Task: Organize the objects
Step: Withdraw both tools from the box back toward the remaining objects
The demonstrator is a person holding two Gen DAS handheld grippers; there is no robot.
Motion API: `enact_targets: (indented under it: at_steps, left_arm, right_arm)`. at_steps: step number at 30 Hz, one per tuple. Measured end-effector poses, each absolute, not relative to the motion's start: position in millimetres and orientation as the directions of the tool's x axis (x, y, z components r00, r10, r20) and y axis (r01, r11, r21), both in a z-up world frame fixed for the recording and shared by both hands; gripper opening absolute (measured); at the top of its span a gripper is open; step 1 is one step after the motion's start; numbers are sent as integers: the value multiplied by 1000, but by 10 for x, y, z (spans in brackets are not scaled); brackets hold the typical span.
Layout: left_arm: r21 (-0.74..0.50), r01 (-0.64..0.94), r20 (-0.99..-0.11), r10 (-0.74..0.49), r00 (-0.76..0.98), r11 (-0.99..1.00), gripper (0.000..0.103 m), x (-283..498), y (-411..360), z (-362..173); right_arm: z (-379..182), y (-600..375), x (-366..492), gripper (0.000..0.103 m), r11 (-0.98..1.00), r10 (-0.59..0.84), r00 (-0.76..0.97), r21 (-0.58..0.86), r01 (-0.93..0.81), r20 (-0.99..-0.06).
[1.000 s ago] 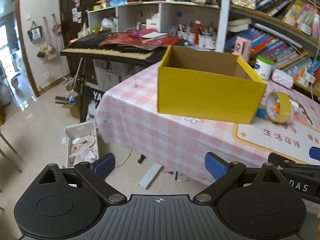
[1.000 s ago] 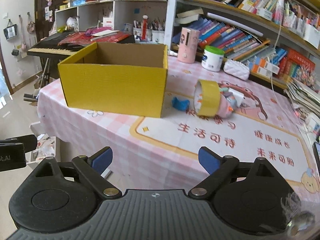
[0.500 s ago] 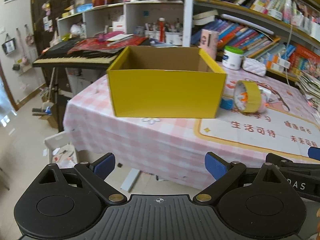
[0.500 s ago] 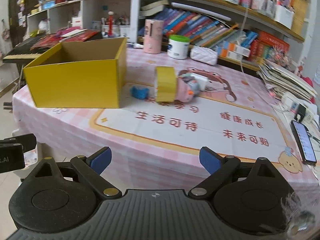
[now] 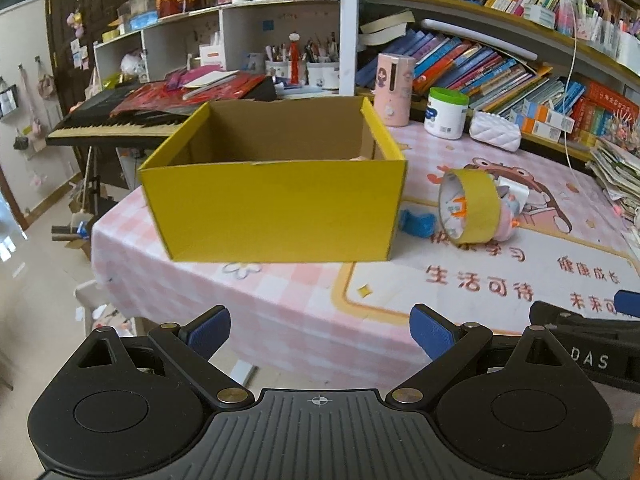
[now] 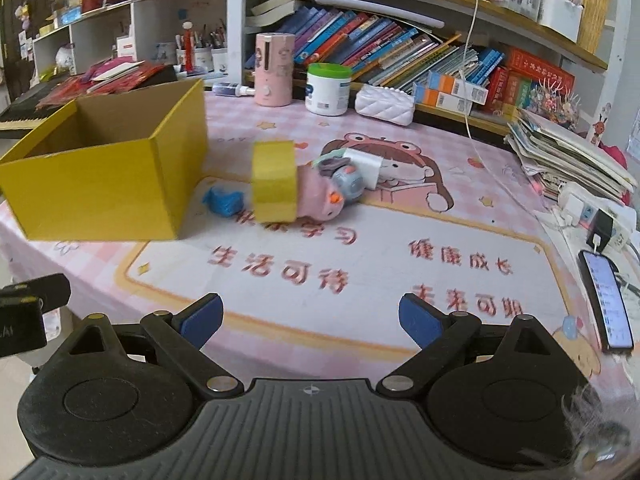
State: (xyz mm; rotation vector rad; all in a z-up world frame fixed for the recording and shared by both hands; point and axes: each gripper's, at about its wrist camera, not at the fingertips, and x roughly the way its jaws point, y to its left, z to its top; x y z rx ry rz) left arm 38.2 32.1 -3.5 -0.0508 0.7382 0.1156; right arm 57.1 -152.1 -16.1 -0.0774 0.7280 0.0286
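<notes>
An open yellow cardboard box (image 5: 276, 208) (image 6: 100, 188) stands on the pink checked table. Right of it lie a crumpled blue item (image 5: 418, 222) (image 6: 224, 200), a yellow tape roll (image 5: 474, 204) (image 6: 274, 180) on edge, a pink toy (image 6: 320, 196), a grey toy (image 6: 346, 180) and a white plug-like block (image 6: 370, 166). My left gripper (image 5: 320, 330) is open before the table's near edge, in front of the box. My right gripper (image 6: 310, 318) is open over the printed mat (image 6: 360, 272), short of the pile. Neither holds anything.
A pink canister (image 6: 274, 68), a green-lidded jar (image 6: 328, 88) and a white quilted pouch (image 6: 384, 104) stand at the back below bookshelves. A paper stack (image 6: 560, 148), power strip and phone (image 6: 606, 300) sit at the right. A keyboard (image 5: 108, 124) stands left of the table.
Both grippers have swung right along the table front, so the box and the pile have slid leftward in both views. Both pairs of jaws stay open and empty.
</notes>
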Motion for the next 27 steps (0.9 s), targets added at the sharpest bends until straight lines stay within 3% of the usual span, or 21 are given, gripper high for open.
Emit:
enact_targets:
  at_steps: [27]
  left_arm:
    - [6,-93,-658,74,749,996,96,1306,-947,-89]
  right_arm:
    - [-31,-2769,1666,95,999,26,800,-10,-40,-599]
